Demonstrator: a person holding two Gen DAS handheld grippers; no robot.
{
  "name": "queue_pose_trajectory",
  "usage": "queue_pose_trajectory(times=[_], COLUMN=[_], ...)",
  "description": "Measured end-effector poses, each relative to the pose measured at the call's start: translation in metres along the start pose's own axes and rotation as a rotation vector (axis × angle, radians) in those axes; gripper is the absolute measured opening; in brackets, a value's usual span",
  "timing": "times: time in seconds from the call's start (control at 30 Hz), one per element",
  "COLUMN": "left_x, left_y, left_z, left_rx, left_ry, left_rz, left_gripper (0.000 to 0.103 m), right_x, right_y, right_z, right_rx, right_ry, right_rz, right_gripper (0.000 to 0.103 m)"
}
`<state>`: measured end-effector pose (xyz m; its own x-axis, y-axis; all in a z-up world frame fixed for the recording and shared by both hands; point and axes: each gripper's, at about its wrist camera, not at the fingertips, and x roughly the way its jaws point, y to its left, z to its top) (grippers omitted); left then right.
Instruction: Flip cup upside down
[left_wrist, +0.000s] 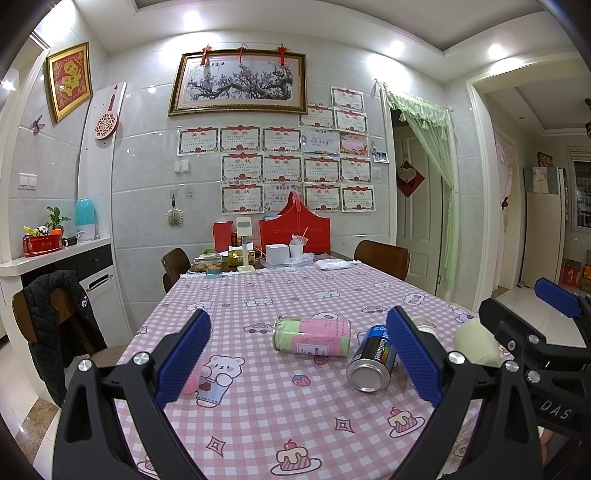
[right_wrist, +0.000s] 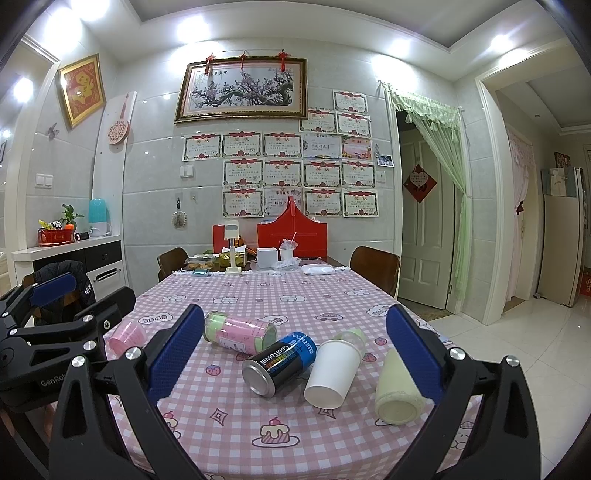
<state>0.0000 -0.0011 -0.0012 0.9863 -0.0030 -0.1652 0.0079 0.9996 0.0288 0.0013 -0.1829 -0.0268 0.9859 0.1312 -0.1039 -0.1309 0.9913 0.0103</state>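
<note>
Several cups and cans lie on their sides on the pink checked tablecloth. A white paper cup lies with its base toward me. A pale green cup lies at its right, beside my right finger. A pink cup lies at the left, partly hidden behind my left gripper's finger in the left wrist view. My left gripper is open and empty above the table. My right gripper is open and empty, with the white cup between its fingers' lines.
A black and blue can and a clear pink-green tube lie mid-table; both show in the left wrist view, the can and the tube. Boxes, a red bag and chairs stand at the far end. A doorway is at the right.
</note>
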Motion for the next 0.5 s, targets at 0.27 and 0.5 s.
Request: queue_pose_trajectory(times=[0.27, 0.5], left_x=[0.0001, 0.0025], left_y=[0.0003, -0.0002], left_z=[-0.002, -0.0059], left_rx=[0.0, 0.006], left_ry=[0.002, 0.002], left_rz=[0.002, 0.008], left_gripper=[0.094, 0.094], right_x=[-0.0001, 0.0021], right_y=[-0.0003, 0.0002], right_z=[-0.0006, -0.002], right_rx=[0.0, -0.001], right_ry=[0.002, 0.008], right_rz=[-0.001, -0.001], right_gripper=[0.095, 0.095])
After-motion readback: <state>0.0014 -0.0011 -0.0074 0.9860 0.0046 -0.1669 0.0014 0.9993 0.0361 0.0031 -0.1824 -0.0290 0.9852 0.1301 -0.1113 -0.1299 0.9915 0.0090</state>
